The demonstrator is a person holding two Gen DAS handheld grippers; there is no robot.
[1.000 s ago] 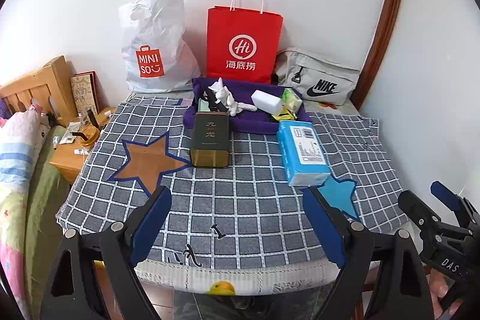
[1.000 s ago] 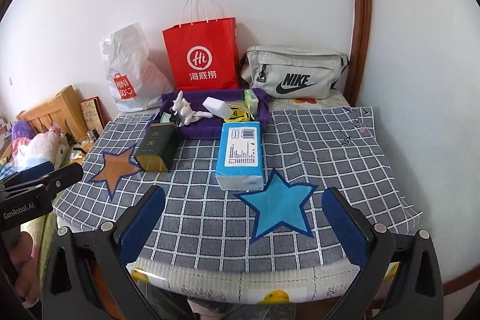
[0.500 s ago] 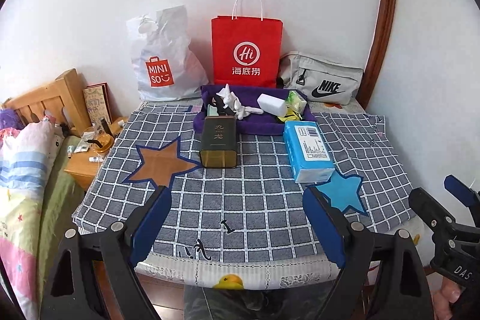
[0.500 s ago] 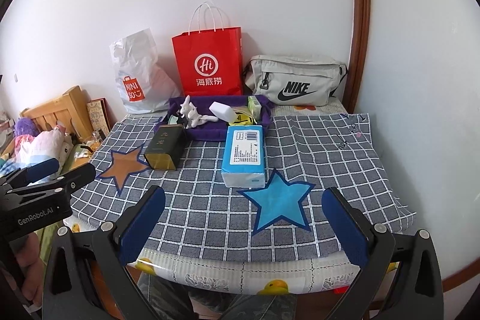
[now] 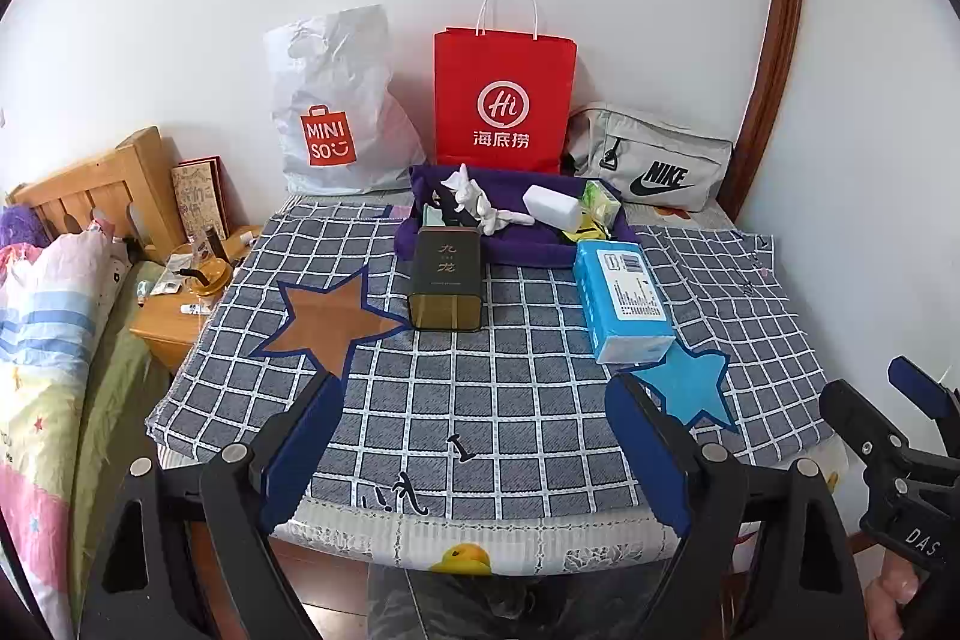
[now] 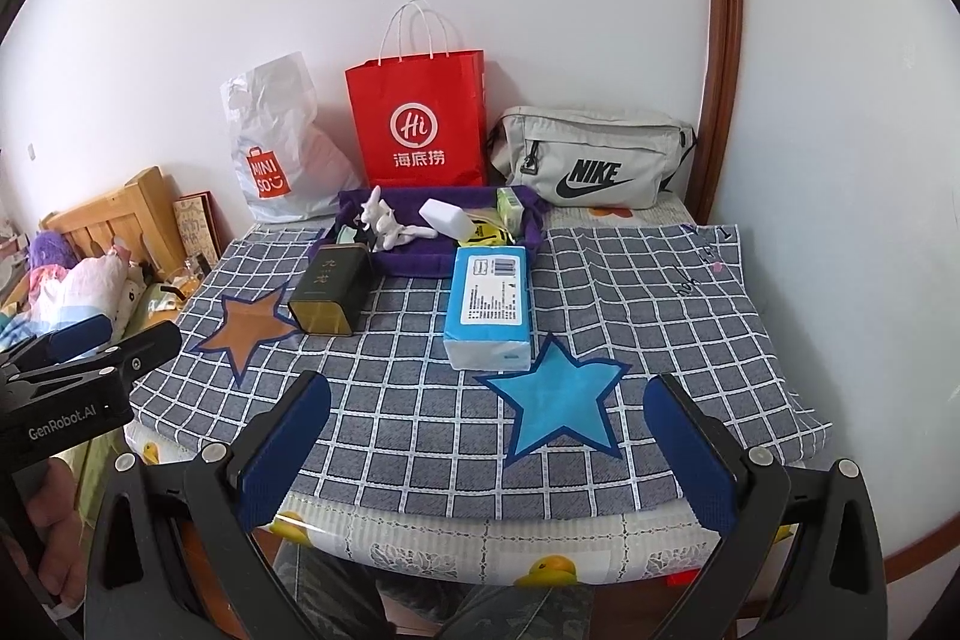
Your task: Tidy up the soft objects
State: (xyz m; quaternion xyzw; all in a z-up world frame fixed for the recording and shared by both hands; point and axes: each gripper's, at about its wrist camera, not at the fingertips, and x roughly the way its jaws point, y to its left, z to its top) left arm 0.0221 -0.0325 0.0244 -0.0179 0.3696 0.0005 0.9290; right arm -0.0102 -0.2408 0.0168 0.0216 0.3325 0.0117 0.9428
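Note:
A blue tissue pack (image 5: 621, 301) (image 6: 491, 307) lies on the checked cloth, just in front of a purple tray (image 5: 540, 250) (image 6: 414, 265). Inside the tray sit a white plush toy (image 5: 480, 205) (image 6: 390, 226), a white block (image 5: 552, 207) (image 6: 447, 217) and a green packet (image 5: 603, 202) (image 6: 510, 208). A dark tin (image 5: 446, 277) (image 6: 333, 289) stands left of the tissue pack. My left gripper (image 5: 474, 454) hovers open over the table's near edge, nothing between its fingers. My right gripper (image 6: 486, 454) is likewise open and empty, well short of the blue star.
Against the wall stand a white Miniso bag (image 5: 336, 112), a red paper bag (image 5: 503, 100) and a grey Nike pouch (image 5: 651, 160). A bed with a wooden headboard (image 5: 96, 190) and a small nightstand (image 5: 174, 316) lie to the left. A wall closes the right side.
Both views have pulled back and tilted up slightly: the table edge and the objects sit farther off than a second ago. Neither gripper's opening has changed.

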